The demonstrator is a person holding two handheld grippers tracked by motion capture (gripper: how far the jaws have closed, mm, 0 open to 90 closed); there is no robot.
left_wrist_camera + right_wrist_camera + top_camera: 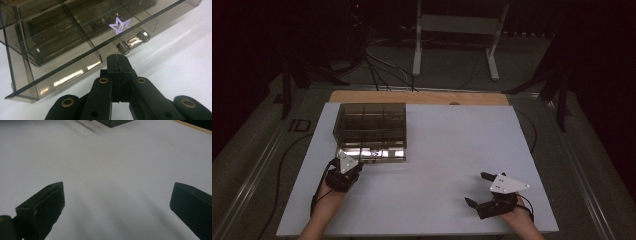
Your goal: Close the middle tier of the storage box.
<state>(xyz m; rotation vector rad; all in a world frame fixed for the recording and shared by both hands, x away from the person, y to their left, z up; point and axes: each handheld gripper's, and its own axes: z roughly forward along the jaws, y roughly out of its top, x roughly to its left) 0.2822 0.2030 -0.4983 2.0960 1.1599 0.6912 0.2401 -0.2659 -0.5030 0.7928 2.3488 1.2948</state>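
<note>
I'm working the smoky clear organizer box (370, 131), which is sitting at the far left of the white table (437, 165). My left gripper (344, 172) is hovering at its near edge, jaws pressed together with nothing between them. In the left gripper view the tips (117, 60) are lying just beside the drawer front, a little left of the small chrome handle (133, 42), and not yet touching it. A purple star sticker (120, 25) is sitting on the clear panel above the handle.

My right gripper (475, 190) is resting near the near right corner of the table, jaws spread wide, holding nothing, well apart from the box.

Judging the step: I'm lining up to pull that drawer by the handle. To do it well:
- I'm opening the left jaws first, since closed tips can't take the bar.
- I'm shifting toward the handle's middle, between its two end posts.
- I'm closing squarely on the bar, not the posts.
- I'm pulling straight toward me, level with the table, so the drawer doesn't bind.

Risk: the box looks light and may slide with the pull. I'm considering bringing the right gripper over to brace its top.
</note>
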